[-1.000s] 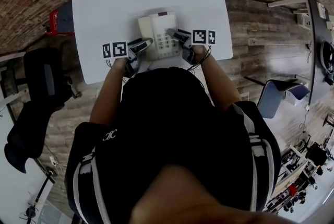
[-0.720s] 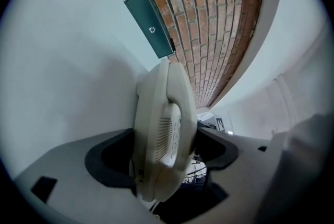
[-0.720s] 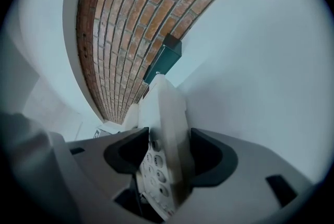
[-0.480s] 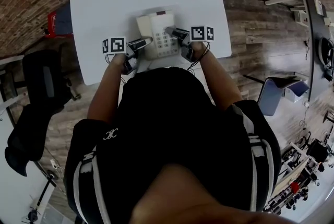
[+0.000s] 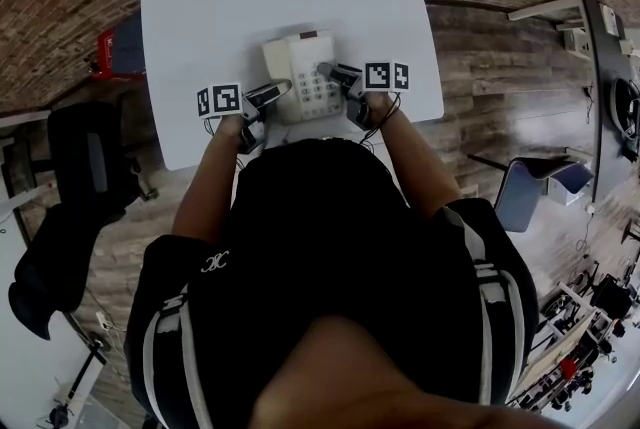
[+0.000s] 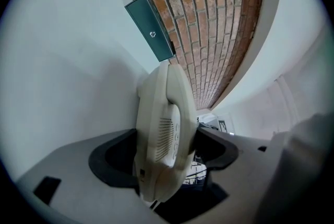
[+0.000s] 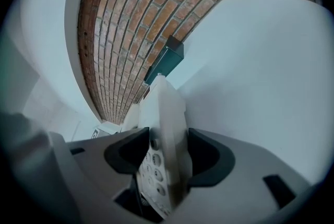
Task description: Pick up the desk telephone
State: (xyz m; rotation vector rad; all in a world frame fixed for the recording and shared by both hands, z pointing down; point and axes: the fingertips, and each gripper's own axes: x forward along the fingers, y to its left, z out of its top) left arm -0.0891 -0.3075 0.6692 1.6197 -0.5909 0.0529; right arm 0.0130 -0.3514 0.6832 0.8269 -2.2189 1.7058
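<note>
Soft, even light; the white table (image 5: 190, 27) is bright, with faint shadows. Fisheye bends the edges of all views; both gripper views have black corners and a blurred lower foreground.

Office-type rm: white desk (image 5: 385, 7) w/ desk phone (image 5: 300, 69), black swivel chair (image 5: 88, 167), 2nd chair (image 5: 525, 189), wood-plank floor (image 5: 500, 97).
</note>
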